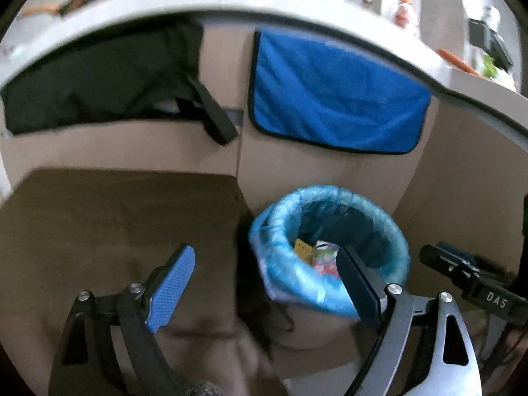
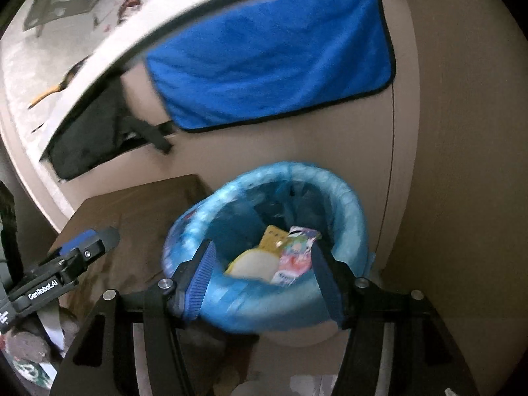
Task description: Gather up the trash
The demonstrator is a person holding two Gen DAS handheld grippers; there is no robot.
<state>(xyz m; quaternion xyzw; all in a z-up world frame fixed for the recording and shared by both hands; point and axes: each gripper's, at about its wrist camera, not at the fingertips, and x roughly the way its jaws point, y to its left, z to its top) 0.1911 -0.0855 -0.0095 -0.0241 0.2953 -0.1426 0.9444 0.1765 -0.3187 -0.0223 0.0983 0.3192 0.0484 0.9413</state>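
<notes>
A trash bin lined with a blue plastic bag stands on the floor against the beige cabinet. Inside lie a yellow wrapper, a colourful candy packet and a pale round piece. My left gripper is open and empty, above the bin's left rim. My right gripper is open and empty, right above the bin's mouth. Each gripper shows in the other's view: the right one at the right edge of the left wrist view, the left one at the left edge of the right wrist view.
A blue towel and a black bag hang from the counter edge above. A brown board lies left of the bin. Items sit on the countertop.
</notes>
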